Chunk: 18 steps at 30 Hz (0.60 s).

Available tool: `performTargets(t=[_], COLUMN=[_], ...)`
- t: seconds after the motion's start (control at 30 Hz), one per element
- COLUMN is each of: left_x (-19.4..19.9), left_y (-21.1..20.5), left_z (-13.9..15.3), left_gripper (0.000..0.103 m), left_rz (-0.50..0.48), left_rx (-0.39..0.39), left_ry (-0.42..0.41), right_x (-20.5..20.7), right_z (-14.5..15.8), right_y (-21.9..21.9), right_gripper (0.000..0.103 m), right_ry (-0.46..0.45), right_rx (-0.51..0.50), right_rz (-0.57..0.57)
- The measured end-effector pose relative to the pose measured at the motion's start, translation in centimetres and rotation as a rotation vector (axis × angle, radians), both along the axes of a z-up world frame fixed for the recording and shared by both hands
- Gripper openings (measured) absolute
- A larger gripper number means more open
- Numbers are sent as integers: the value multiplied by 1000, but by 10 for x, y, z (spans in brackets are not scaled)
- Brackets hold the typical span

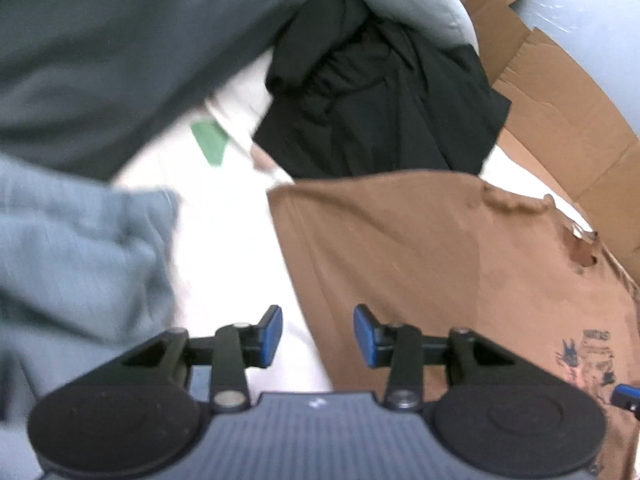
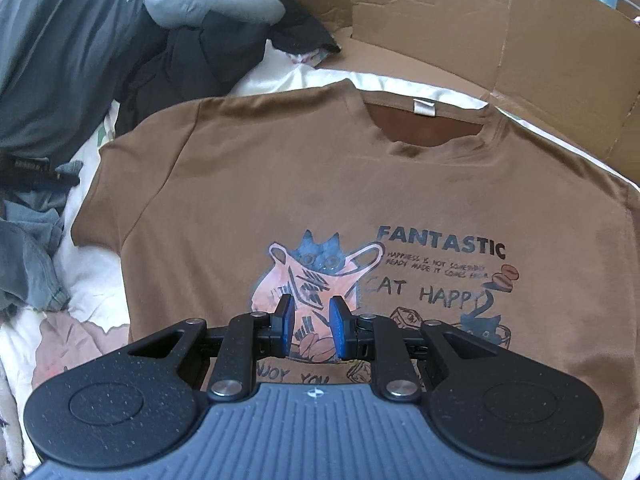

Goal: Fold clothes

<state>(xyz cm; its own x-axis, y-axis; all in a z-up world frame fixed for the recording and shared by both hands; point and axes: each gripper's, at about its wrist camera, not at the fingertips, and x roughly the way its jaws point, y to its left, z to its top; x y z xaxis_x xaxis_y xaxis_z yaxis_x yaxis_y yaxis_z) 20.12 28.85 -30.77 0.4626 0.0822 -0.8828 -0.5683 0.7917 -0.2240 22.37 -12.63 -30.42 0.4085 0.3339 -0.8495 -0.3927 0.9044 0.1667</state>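
Cardboard walls (image 2: 520,40) hemmed the far edge; the brown T-shirt (image 2: 280,184) lay flat beneath both tools, left gripper (image 1: 318,336) released, right gripper (image 2: 310,328) slightly parted, grasping nothing.

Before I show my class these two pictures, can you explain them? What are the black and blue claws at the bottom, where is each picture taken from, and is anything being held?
The claws are hand-held grippers, one in each of a person's hands, each carrying a wide-angle camera that looks along its two fingers. One picture comes from the left gripper, one from the right gripper. Both look at a brown T-shirt with a cat print, spread flat on white bedding. Beside it lie a black garment and grey clothes, with a cardboard box behind. Both grippers are open and hold nothing.
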Motion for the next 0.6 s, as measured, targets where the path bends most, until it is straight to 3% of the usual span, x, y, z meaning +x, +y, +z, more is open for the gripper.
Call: performTargets(t=[0.37, 0.4, 0.47, 0.6], left_x=[-12, -12, -13, -15], left_y=[-27, -27, -25, -25], left_z=[-39, -40, -39, -25], left_gripper=[35, 22, 7, 4], left_rz=[52, 68, 79, 55], left_rx=[-173, -171, -166, -94], left_ry=[48, 52, 53, 68], right_x=[-19, -18, -17, -11], right_z=[-2, 0, 2, 14], right_y=[1, 0, -2, -9], right_gripper=[25, 25, 25, 25], right_ry=[-32, -34, -36, -56], right_rx=[-43, -45, -49, -65], right_rz=[-2, -5, -11, -8])
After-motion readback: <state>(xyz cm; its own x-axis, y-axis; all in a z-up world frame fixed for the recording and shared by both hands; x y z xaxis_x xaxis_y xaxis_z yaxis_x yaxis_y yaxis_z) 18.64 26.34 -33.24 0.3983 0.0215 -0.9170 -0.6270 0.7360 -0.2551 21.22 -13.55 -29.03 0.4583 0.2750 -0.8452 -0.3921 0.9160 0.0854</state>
